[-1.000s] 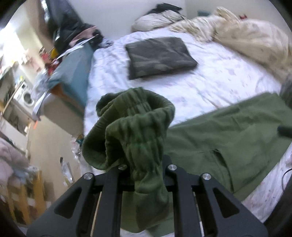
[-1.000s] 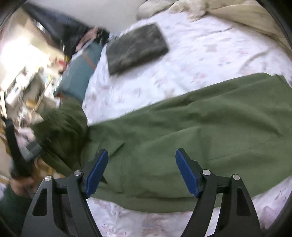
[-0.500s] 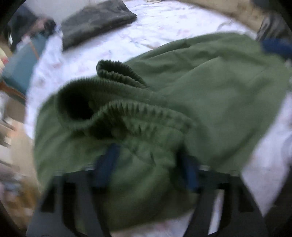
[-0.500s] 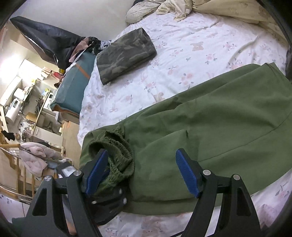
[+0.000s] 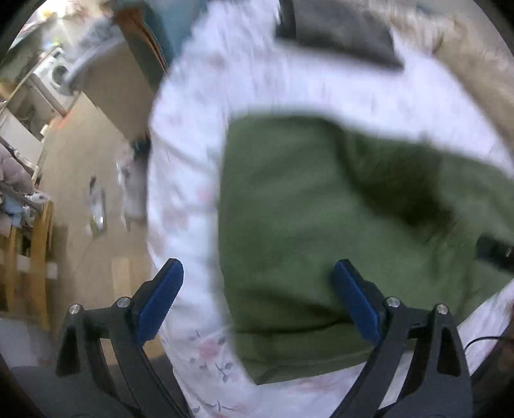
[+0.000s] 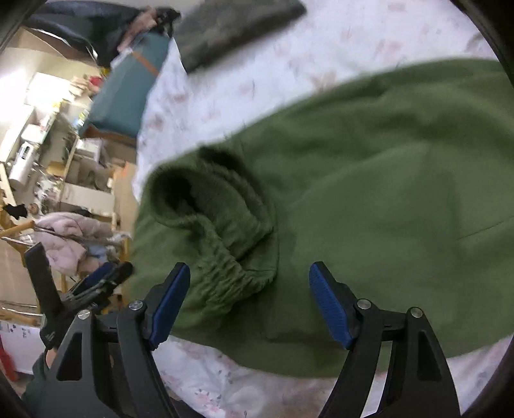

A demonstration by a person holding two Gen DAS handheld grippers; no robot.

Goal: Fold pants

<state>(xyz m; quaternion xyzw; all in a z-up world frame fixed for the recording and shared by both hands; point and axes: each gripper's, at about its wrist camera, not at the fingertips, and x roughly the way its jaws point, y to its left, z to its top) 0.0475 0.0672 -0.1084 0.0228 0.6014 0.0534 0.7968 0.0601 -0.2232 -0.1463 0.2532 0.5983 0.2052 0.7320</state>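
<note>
The green pants (image 6: 369,193) lie on the floral bed sheet (image 6: 244,86), with the ribbed elastic waistband (image 6: 221,234) bunched up on top near the bed's left edge. They also show in the blurred left wrist view (image 5: 305,218). My left gripper (image 5: 257,299) is open and empty, just above the near end of the pants; it also appears in the right wrist view (image 6: 102,276) at the left. My right gripper (image 6: 250,302) is open and empty, with the waistband just ahead of its left finger.
A folded dark camouflage garment (image 6: 231,25) lies further up the bed. A teal piece of furniture (image 6: 128,86) stands beside the bed's left side. The floor and a cluttered room (image 5: 64,160) lie to the left. A beige duvet (image 5: 475,58) is at the far right.
My left gripper has opened and let go of the waistband, which now lies folded over onto the pants. The left gripper has pulled back toward the bed's edge.
</note>
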